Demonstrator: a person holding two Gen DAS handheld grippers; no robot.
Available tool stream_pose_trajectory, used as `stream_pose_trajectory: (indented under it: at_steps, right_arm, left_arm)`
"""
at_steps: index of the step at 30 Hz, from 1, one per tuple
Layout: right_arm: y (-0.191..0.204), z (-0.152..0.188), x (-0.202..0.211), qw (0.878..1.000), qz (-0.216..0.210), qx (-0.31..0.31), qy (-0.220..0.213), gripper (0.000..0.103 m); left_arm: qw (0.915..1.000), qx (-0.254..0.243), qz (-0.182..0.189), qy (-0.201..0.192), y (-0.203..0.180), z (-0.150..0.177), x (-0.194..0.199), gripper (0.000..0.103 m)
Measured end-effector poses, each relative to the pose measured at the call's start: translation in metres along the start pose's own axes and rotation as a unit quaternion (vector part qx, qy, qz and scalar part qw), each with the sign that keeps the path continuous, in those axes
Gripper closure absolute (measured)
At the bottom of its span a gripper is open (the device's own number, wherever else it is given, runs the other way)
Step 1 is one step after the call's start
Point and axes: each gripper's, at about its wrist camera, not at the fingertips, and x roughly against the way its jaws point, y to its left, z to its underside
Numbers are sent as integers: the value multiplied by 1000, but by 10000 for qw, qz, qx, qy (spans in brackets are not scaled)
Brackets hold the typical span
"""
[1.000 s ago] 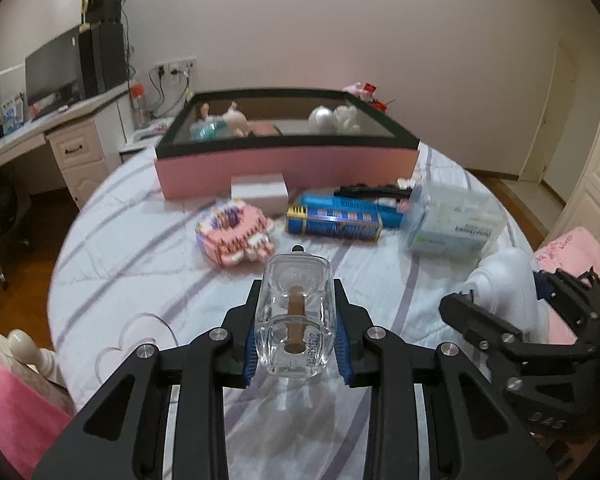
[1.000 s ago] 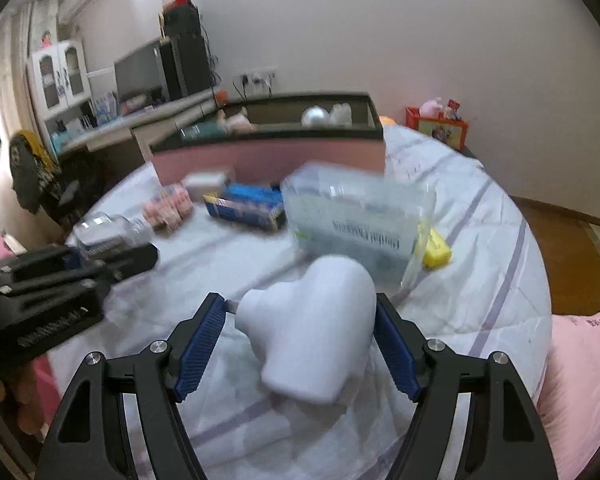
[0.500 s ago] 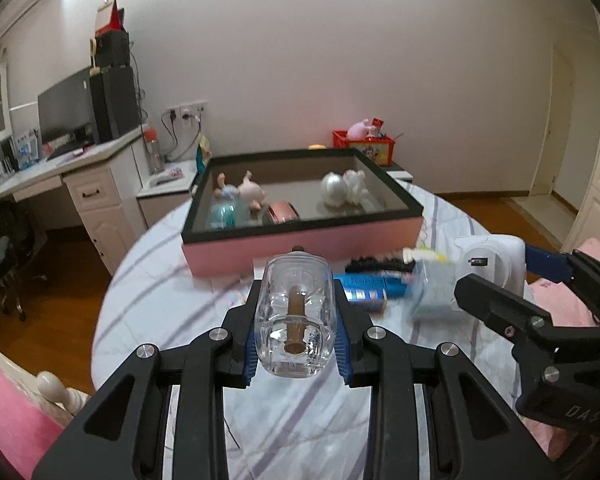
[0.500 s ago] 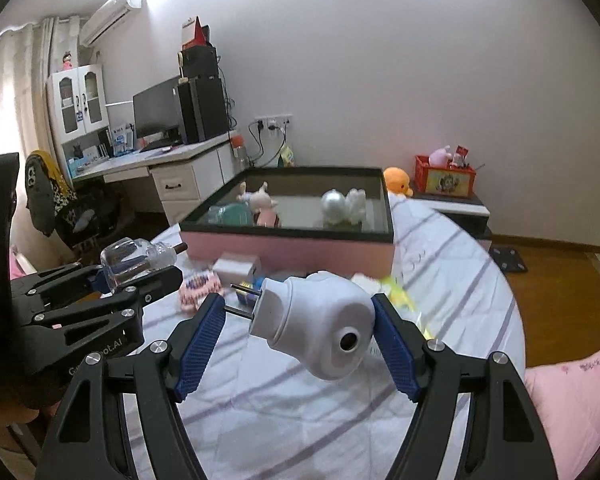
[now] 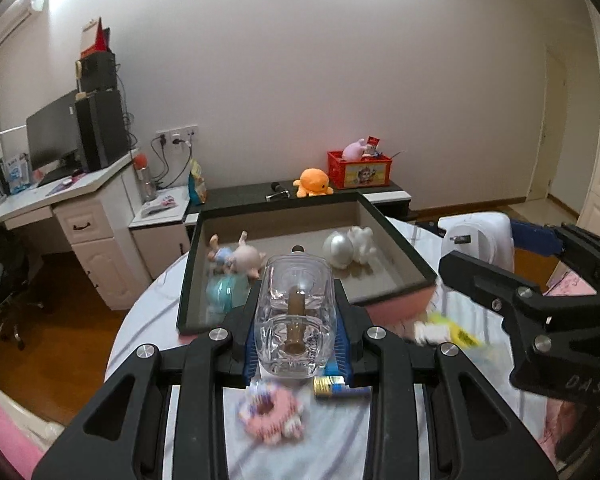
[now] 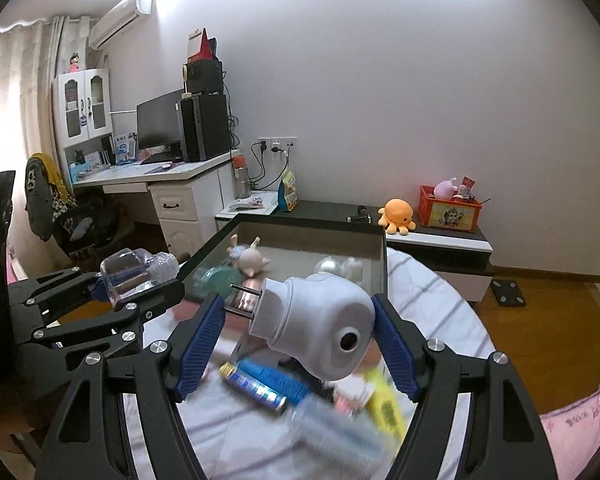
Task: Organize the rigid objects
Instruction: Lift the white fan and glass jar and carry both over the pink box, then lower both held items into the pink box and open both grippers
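Between the left gripper's [image 5: 296, 320] blue pads a clear glass bottle [image 5: 295, 320] is clamped, neck forward, a brown stopper showing inside; it hangs above the table [image 5: 140, 344] just short of the pink-walled, dark-rimmed tray [image 5: 404, 256]. From the right wrist view the bottle [image 6: 138, 270] sits at far left, beside the tray's [image 6: 380, 276] near left corner. The right gripper [image 6: 296, 338] grasps a white plug adapter [image 6: 316, 330] by its body, two prongs pointing left, a round dark socket facing the camera; it hovers over the tray's front wall. Only the left view shows the adapter's [image 5: 476, 240] small dark label, unreadable, and the letters "DAS" on the right gripper's [image 5: 540, 280] arm. Dolls [image 5: 240, 258] and a pearly egg [image 5: 338, 252] lie in the tray, its middle and front floor bare. On the cloth below, blurred: a pink block toy [image 5: 270, 416], a blue tube [image 6: 260, 384], a yellow item [image 6: 386, 404], their print illegible. An orange plush [image 6: 396, 214] and red crate [image 6: 450, 212] sit on the cabinet beyond.
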Motion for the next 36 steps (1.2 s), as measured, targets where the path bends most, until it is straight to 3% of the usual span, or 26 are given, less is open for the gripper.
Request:
stream_pose_trajectory:
  at_steps: [6,14,24,26,29,33,36]
  right_arm:
    - [-17,-27,-52,9993,-95,-57,343,28]
    - [-23,-8,-120,9942,-126,-41,1069,28]
    - [-30,-6,-144,9870,-102,26,1603,28]
    - [-30,-6,-146,9856,-100,24,1687,28]
    - [-32,-5,-149,9834,-64,24,1811,28]
    - [-33,-4,-147,9824,-35,-9,1865,28]
    - [-36,-6,-139,9848,-2,-77,1736,24]
  left_arm:
    - [9990,68,-48,435,18,-27,-66,73]
    - [9943,92,-84,1058,20,-19,-133,73]
    - [9903,149,-239,1362,28,-7,-151,70]
    - [9909,138,-214,1325,27,-5,-150,63]
    - [9908,200,-326,1296,32,-2,-147,39]
    - [9910,343,50,1295,33,-2,-140,21]
    - [9924,373,25,1173,32,-4,-126,17]
